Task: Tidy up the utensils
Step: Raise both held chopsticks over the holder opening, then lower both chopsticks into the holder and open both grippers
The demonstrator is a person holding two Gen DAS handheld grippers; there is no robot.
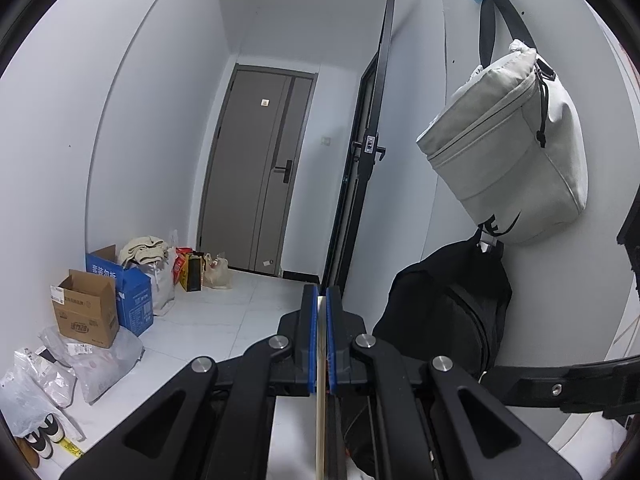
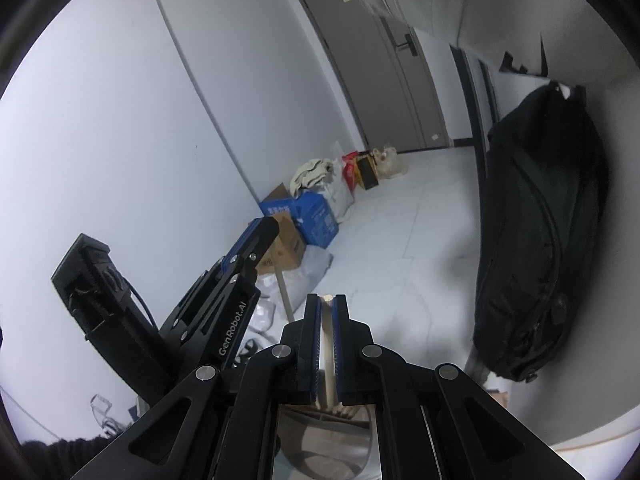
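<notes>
Ahead of the left claw (image 1: 321,300), clamped on a thin pale wooden chopstick (image 1: 320,392), lie cardboard boxes (image 1: 86,310) and crinkled plastic bags (image 1: 94,360) (floor, lower left); soft grey (image 1: 508,152) and black bags (image 1: 452,312) hang right. The right claw (image 2: 327,308) pinches a flat shiny metal utensil (image 2: 326,360).
</notes>
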